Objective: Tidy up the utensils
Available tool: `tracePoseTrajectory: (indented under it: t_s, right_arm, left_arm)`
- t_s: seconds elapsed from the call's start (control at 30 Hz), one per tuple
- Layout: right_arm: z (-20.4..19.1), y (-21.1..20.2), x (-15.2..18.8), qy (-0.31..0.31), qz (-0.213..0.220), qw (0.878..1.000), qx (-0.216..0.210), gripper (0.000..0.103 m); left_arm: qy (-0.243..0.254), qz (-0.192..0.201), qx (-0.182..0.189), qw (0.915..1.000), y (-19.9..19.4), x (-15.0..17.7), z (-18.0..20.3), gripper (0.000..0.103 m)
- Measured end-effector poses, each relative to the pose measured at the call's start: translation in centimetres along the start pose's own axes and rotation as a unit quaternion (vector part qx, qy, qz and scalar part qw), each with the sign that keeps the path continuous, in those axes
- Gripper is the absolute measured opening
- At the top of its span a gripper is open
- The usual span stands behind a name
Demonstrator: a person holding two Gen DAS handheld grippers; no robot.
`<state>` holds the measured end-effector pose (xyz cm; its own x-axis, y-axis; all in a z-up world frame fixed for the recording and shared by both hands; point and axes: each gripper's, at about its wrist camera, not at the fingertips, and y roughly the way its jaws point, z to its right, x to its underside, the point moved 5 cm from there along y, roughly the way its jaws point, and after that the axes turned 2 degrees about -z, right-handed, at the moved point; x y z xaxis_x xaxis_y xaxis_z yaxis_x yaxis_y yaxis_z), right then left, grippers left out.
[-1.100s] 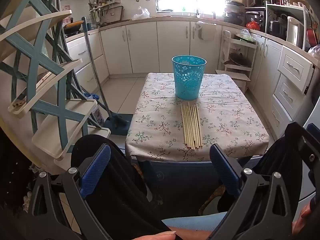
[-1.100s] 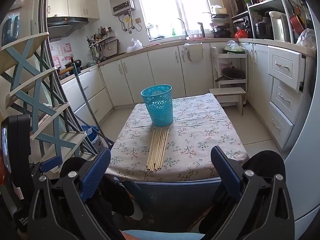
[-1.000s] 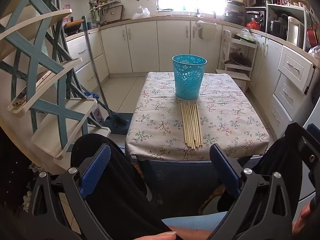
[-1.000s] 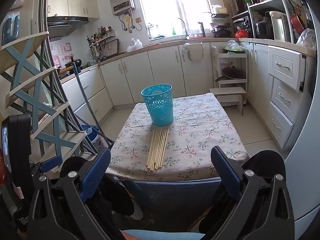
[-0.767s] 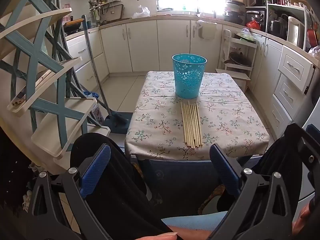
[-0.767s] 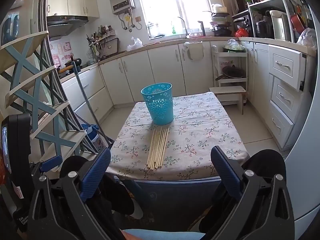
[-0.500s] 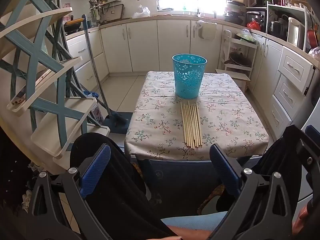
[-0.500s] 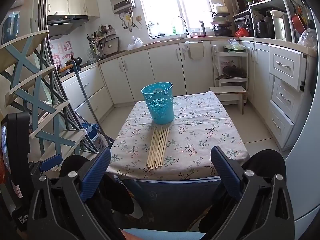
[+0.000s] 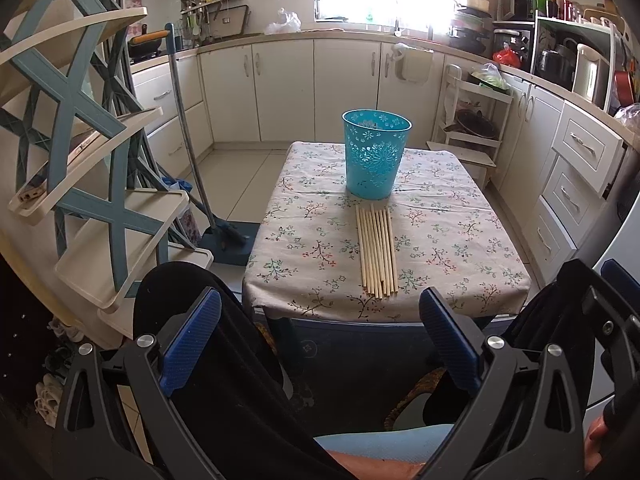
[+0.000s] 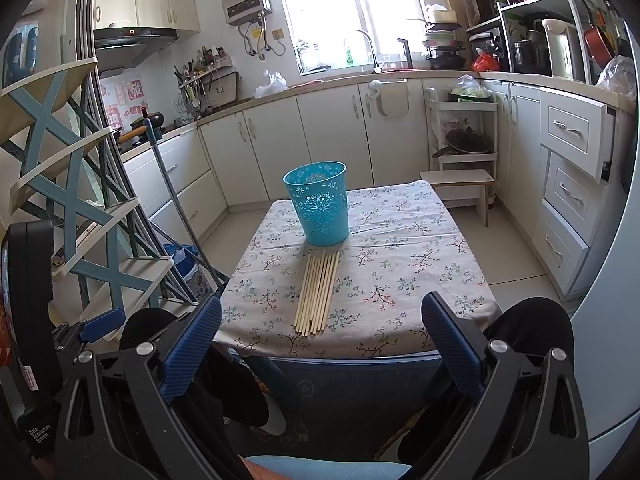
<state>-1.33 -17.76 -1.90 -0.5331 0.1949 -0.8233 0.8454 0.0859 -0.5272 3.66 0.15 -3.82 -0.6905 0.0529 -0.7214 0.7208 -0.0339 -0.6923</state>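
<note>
Several wooden chopsticks (image 9: 377,252) lie side by side on a small table with a floral cloth (image 9: 448,240), pointing at a teal perforated cup (image 9: 376,158) that stands upright behind them. The same chopsticks (image 10: 318,292) and cup (image 10: 320,208) show in the right wrist view. My left gripper (image 9: 320,336) is open and empty, held back from the table's near edge. My right gripper (image 10: 320,338) is also open and empty, in front of the near edge.
A blue and cream shelf rack (image 9: 80,160) stands at the left, with a mop (image 9: 192,152) leaning beside it. White kitchen cabinets (image 9: 344,88) run along the back and right. A small white stool (image 10: 460,184) stands behind the table. The person's dark-clad legs are below the grippers.
Both grippers have barely shifted. The chopsticks and cup have not moved.
</note>
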Motion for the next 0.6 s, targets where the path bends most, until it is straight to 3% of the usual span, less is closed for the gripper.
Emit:
tracePoseTrajectory:
  t_s: [0.6]
  right_arm:
    - [-0.1, 0.19, 0.26, 0.001, -0.003, 1.0, 0.001, 0.096]
  left_arm:
    - [-0.002, -0.004, 0.0, 1.0, -0.08, -0.04, -0.19, 0.096]
